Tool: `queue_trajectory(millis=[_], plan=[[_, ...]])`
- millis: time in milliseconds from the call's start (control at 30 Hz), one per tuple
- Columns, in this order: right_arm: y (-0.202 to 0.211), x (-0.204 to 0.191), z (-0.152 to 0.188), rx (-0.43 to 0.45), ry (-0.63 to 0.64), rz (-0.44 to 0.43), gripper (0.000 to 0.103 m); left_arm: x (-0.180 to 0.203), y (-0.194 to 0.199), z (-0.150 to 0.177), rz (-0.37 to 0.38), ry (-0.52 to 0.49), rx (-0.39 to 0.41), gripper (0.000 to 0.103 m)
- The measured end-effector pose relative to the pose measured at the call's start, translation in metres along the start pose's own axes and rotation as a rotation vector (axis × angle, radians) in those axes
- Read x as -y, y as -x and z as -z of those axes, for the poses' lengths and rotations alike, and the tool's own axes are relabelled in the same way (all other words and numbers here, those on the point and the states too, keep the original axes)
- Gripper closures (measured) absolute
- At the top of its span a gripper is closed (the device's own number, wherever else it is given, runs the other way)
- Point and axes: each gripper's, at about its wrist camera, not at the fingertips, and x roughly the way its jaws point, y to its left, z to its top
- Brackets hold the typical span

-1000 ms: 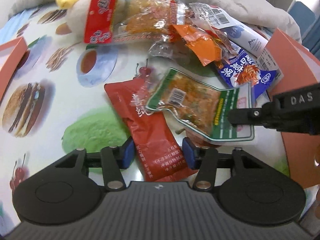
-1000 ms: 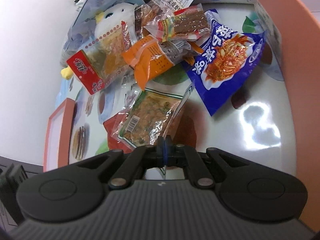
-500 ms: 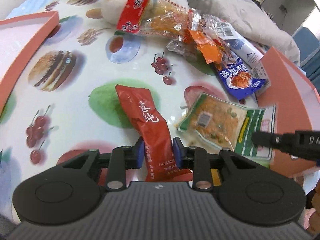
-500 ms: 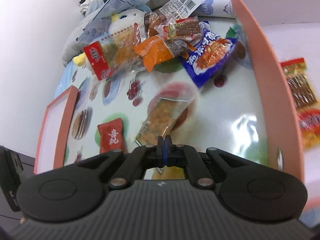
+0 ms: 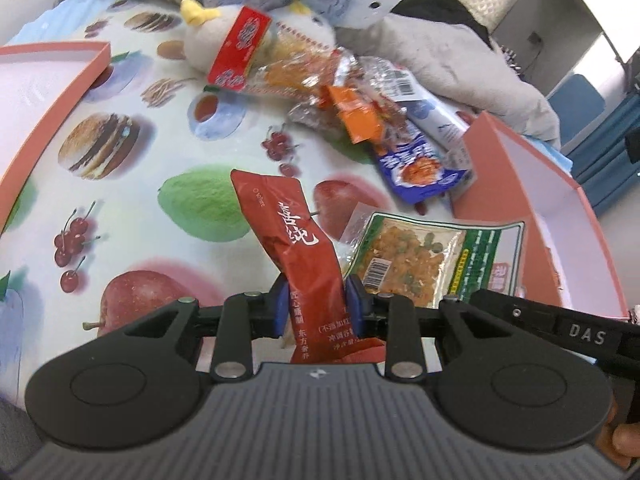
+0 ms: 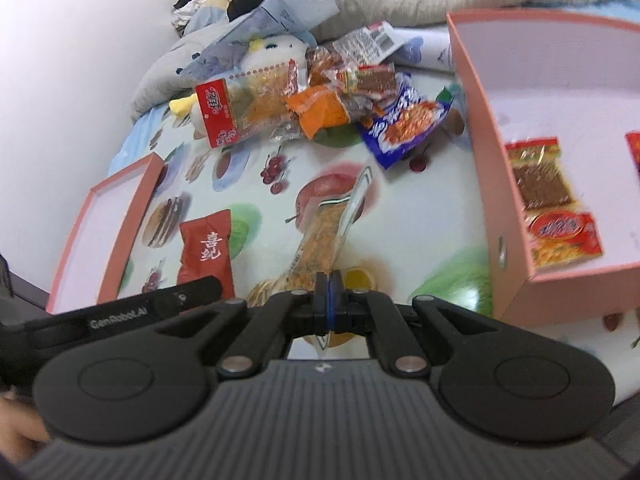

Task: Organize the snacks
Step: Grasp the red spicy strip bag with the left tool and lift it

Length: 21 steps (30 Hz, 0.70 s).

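Observation:
My left gripper (image 5: 316, 307) is shut on a red snack packet (image 5: 294, 248) with white characters, held lifted above the fruit-print tablecloth (image 5: 132, 208). The same red packet (image 6: 207, 246) shows at the left of the right wrist view. My right gripper (image 6: 329, 295) is shut on the edge of a clear green-trimmed packet (image 6: 326, 236) of orange-yellow snack, hanging edge-on in front of it. In the left wrist view that green-trimmed packet (image 5: 436, 260) appears at the right, face up. A heap of snack packets (image 6: 332, 108) lies at the far side of the table.
A pink box (image 6: 496, 184) at the right holds a few snack packets (image 6: 540, 176). A second pink box (image 6: 116, 216) stands at the left, also seen as the pink box (image 5: 52, 92) in the left wrist view. A plush toy (image 5: 208, 40) and grey fabric (image 5: 460, 64) lie behind the heap.
My left gripper closed on the red packet and lifted it. My right gripper raised the green-trimmed packet and pulled back, bringing the right pink box and its contents into view.

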Motion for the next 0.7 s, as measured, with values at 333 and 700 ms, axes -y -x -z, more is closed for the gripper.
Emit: queue_trajectory(millis=[333, 700], plan=[[0.035, -0.002, -0.015, 0.08, 0.048, 0.035, 0.1, 0.039, 0.022, -0.021, 0.041, -0.087, 0.041, 0.069], [0.054, 0.008, -0.026, 0.11, 0.063, 0.044, 0.1, 0.073, 0.03, -0.04, 0.09, -0.133, 0.042, 0.069]])
